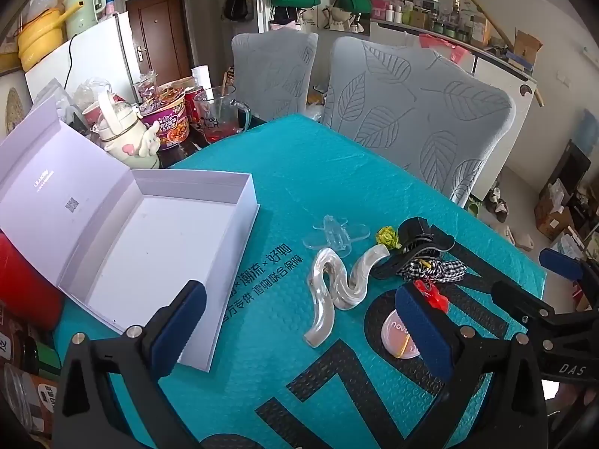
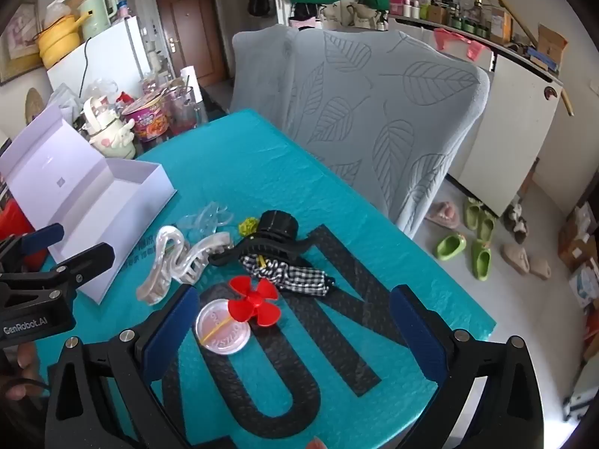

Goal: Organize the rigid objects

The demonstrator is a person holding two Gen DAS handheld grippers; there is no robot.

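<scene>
- Partly hidden: pink round compact behind a pad of the left tool; red propeller overlapping the compact's rim; yellow-green scrap hard to identify.
- Counted: three hair claws – one clear, one pearly wavy, one black – plus one checked fabric piece.
- Both tools spread wide, gripping nothing; right tool above the compact.
- All loose on the teal tabletop; open white box empty, well left.
- Beyond: two leaf-patterned chairs, cups and noodle bowl.

"GenRobot.AI" on left tongs' body, "DAS" on right tongs' body, "novo" on pink round lid
</scene>
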